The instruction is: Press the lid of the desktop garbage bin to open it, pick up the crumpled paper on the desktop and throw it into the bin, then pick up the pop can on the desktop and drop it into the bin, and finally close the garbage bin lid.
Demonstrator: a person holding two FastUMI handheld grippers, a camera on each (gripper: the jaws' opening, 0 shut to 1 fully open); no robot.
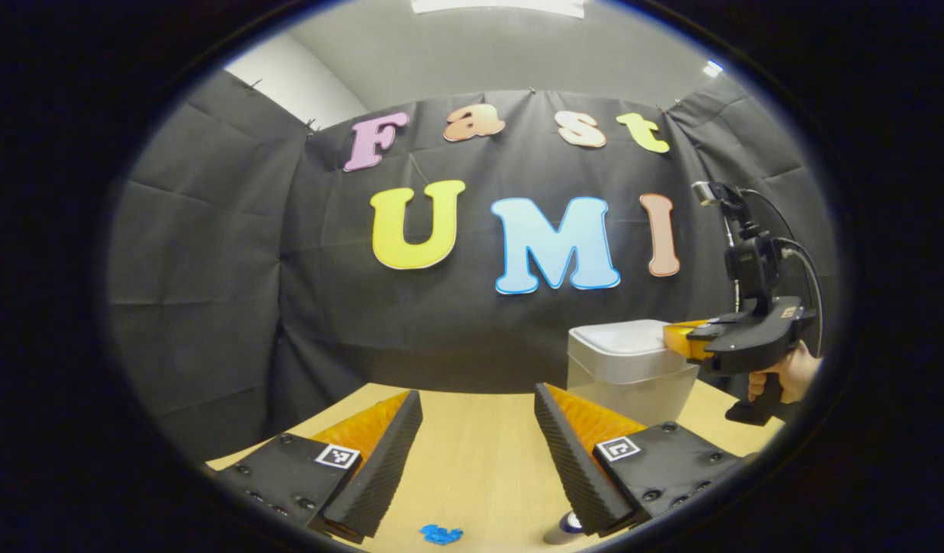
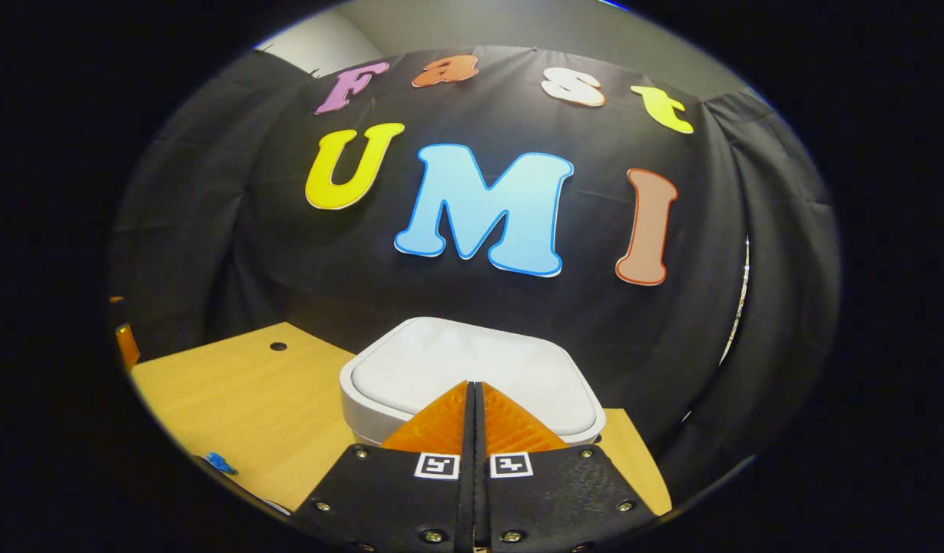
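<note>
In the right gripper view, the right gripper (image 2: 473,388) has its two fingers pressed together with nothing between them, their tips poised over the front part of the bin's lid (image 2: 472,365) at lower centre of the frame; whether the tips touch the lid cannot be told. The lid is down on the pale garbage bin (image 2: 360,418), which stands on the wooden desktop (image 2: 241,399) near the black cloth wall. A small blue scrap of crumpled paper (image 2: 220,462) lies on the desktop at the lower left of that frame. In the left gripper view, the left gripper (image 1: 479,430) has its fingers spread wide apart, empty, at the bottom of the frame above the desktop (image 1: 472,461). Between and below those fingers, at the bottom edge, lies the blue crumpled paper (image 1: 441,534), and just beside the right-hand finger the top of the pop can (image 1: 568,526) shows, partly cut off. At the right of this frame the bin (image 1: 633,369) stands with its lid (image 1: 621,338) closed, and the other gripper (image 1: 683,338), held by a hand (image 1: 786,372), reaches over the lid's right edge.
</note>
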